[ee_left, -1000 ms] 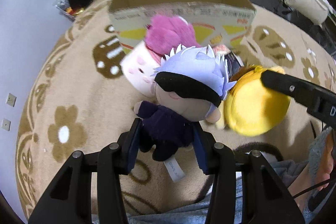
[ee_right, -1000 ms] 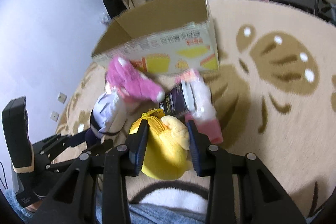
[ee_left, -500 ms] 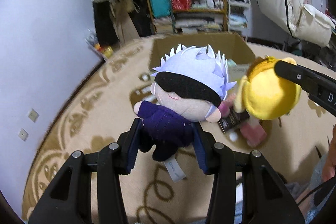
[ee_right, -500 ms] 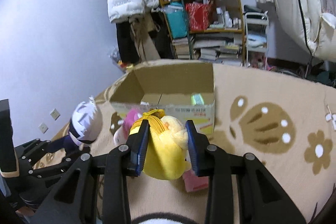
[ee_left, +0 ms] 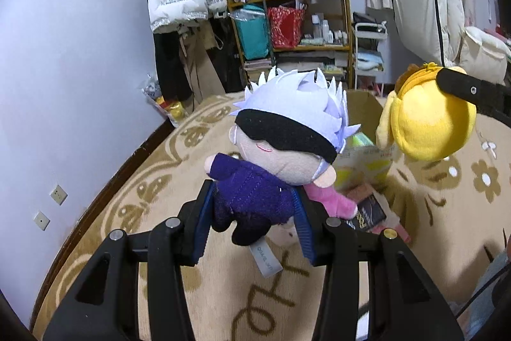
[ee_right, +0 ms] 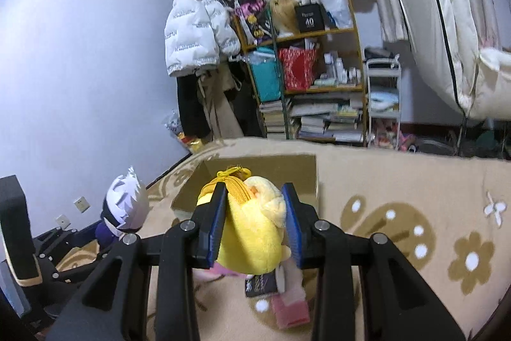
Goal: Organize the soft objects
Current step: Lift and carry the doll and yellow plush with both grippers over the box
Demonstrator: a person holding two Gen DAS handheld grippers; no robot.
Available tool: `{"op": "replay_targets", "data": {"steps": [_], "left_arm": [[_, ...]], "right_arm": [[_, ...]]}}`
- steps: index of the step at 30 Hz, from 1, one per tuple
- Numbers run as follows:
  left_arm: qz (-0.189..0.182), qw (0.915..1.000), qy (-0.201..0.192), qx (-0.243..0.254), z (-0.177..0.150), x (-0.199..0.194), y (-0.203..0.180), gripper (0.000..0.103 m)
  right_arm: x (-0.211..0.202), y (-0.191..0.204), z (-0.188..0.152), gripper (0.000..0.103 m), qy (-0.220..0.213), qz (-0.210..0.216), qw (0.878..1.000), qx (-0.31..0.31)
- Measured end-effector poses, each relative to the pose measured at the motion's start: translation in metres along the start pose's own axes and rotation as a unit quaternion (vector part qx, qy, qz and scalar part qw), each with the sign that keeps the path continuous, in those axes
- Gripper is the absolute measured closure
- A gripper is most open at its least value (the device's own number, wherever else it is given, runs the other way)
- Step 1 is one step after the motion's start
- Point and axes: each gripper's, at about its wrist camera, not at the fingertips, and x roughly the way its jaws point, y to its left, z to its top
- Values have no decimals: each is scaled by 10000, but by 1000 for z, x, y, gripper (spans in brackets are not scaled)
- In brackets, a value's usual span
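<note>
My left gripper (ee_left: 254,197) is shut on the purple body of a white-haired doll (ee_left: 287,130) with a black blindfold, held up above the rug. My right gripper (ee_right: 254,197) is shut on a yellow plush pouch (ee_right: 252,232) with a zipper, also held in the air; it shows in the left wrist view (ee_left: 431,120) at the right. The doll shows in the right wrist view (ee_right: 126,210) at the left. An open cardboard box (ee_right: 300,171) stands on the rug just beyond both toys. A pink plush (ee_left: 329,200) lies on the rug below.
A beige rug (ee_right: 399,181) with brown flowers covers the floor. A dark packet (ee_left: 370,210) and a pink item (ee_right: 290,309) lie in front of the box. A cluttered shelf (ee_right: 306,75), a hanging white jacket (ee_right: 194,24) and a white cart (ee_right: 383,98) stand behind.
Both grippers have risen and tilted up with their toys. The box and the floor toys now sit lower and farther off, and more of the room's back wall shows.
</note>
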Motion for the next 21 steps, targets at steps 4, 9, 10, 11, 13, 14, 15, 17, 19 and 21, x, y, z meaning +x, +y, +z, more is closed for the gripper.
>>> {"op": "replay_targets", "data": {"steps": [4,9,10,11,13,14,15,17,19,21], "left_arm": [[-169,9997,40,-179,22,3,5,58],[-18,9995,-257,-161,51,4,8,58],[-3,9994,-310,-150,55,5,9,58],[37,9993,-359,-127,58,7,9,58],[183,9987,-466,-75,65,13,10,58],[265,9984,-488,-68,67,18,10,58],[312,9983,-493,-84,69,22,10,58],[329,9982,-477,-145,70,31,12,58],[383,9981,-449,-185,72,42,13,58],[412,9981,-426,-191,73,50,13,58]], "right_arm": [[4,-2,8,67,-132,-37,9999,-57],[18,-5,10,67,-235,-101,9996,-97],[22,-6,12,67,-246,-119,9996,-121],[25,-6,13,67,-258,-151,9994,-159],[31,-5,16,67,-283,-201,9991,-248],[34,-6,18,67,-299,-205,9990,-271],[36,-6,19,67,-302,-205,9989,-286],[43,-6,21,67,-313,-243,9986,-353],[50,-6,24,67,-309,-243,9984,-412],[57,-6,24,67,-293,-245,9981,-482]]}}
